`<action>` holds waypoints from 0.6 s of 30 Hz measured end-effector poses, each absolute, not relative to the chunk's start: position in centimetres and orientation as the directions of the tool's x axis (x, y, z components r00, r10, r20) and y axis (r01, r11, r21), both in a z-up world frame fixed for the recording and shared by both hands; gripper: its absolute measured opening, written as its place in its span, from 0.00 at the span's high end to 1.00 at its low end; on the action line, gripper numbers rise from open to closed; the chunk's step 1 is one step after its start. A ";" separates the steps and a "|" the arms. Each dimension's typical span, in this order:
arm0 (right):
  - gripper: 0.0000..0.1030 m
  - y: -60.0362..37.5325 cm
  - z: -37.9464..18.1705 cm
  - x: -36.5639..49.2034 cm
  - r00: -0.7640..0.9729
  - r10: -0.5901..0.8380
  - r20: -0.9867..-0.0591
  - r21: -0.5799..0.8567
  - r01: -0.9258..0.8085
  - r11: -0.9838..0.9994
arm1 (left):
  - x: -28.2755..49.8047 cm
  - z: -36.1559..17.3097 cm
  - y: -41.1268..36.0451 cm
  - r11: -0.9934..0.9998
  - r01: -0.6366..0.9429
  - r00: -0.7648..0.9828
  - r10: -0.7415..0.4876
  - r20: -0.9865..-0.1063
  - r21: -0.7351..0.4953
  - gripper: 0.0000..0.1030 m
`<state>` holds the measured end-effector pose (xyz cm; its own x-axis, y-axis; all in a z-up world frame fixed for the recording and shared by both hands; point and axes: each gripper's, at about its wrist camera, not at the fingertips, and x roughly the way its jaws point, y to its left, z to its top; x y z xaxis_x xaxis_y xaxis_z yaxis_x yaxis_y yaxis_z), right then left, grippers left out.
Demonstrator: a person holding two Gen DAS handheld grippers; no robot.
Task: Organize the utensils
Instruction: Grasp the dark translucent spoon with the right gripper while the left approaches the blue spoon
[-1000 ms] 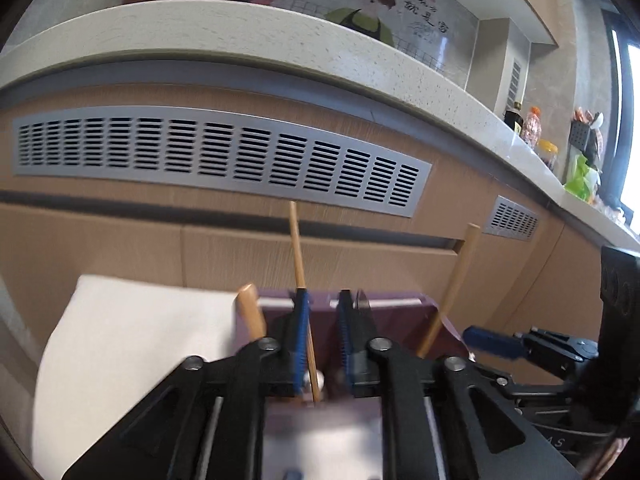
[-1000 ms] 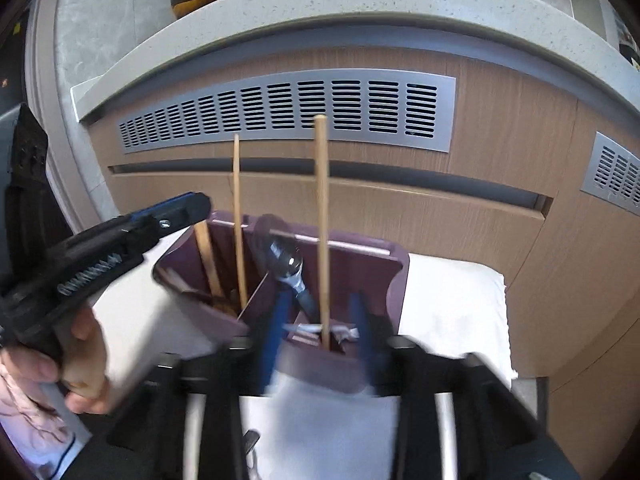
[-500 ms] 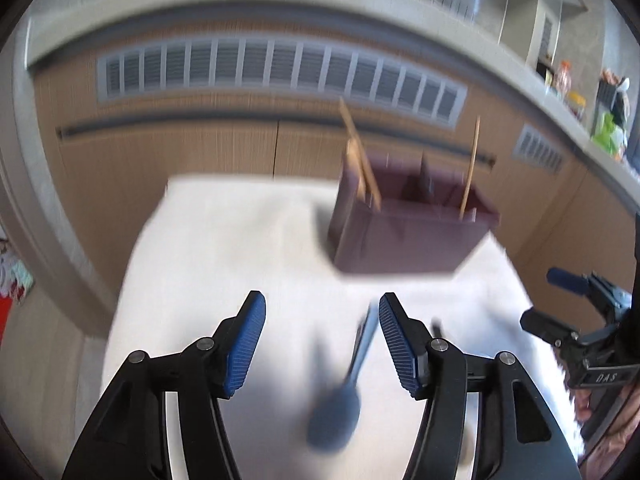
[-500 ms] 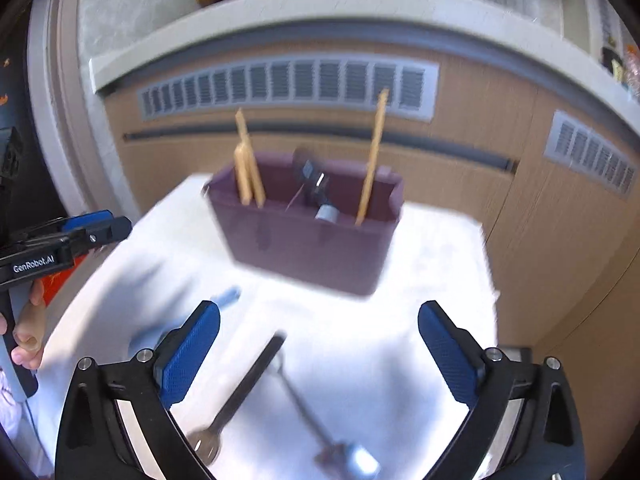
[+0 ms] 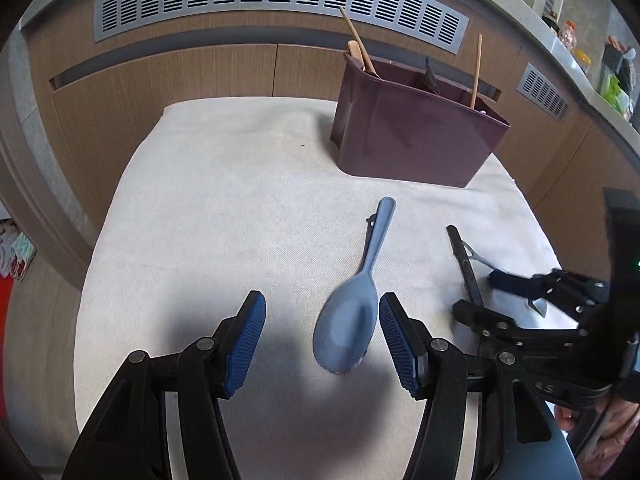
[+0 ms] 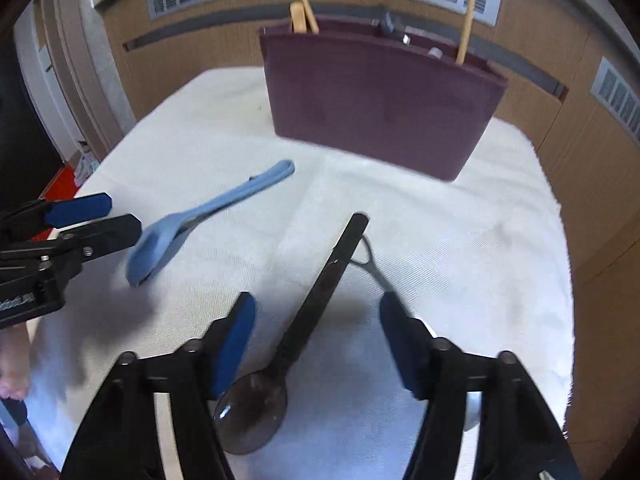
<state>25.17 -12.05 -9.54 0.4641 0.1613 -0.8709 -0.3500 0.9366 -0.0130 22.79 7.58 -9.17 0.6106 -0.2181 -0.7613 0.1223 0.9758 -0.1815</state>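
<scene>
Spoons lie between spread, empty claws: blue spoon (image 5: 352,320) in left claw (image 5: 322,338), black spoon (image 6: 296,344) in right claw (image 6: 318,340).

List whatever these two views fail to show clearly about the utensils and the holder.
- Inside of the purple holder: its front wall hides the compartments and the chopsticks' lower ends in both views.
- Metal utensil: in the right wrist view, the black spoon and right tongs cover most of it; type unclear.
- Dark item in the holder: blurred, small.
- Blue spoon: bowl motion-blurred between the open left tongs.
</scene>
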 end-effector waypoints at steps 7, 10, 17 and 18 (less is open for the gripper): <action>0.88 -12.9 -9.5 24.3 0.467 0.197 -0.862 0.003 -0.384 0.923 | 23.5 -9.6 6.9 0.969 0.161 0.570 -0.245 -0.784 -0.185 0.42; 0.89 -14.4 -9.5 23.7 0.483 0.185 -0.856 -0.005 -0.364 0.931 | 24.2 -9.5 6.2 0.969 0.184 0.560 -0.243 -0.792 -0.167 0.42; 0.89 -17.8 -8.7 23.2 0.469 0.221 -0.855 0.063 -0.330 0.942 | 27.6 -9.5 3.3 0.953 0.296 0.483 -0.209 -0.850 -0.066 0.51; 0.89 -18.0 -8.8 23.0 0.468 0.225 -0.855 0.067 -0.330 0.942 | 28.1 -9.5 2.8 0.947 0.317 0.462 -0.208 -0.862 -0.058 0.53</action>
<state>22.97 -18.02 -8.78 0.4681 0.2251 -0.8545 -0.3302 0.9415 0.0671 28.10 2.79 -9.53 0.4620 -0.2076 -0.8622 0.3167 0.9467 -0.0582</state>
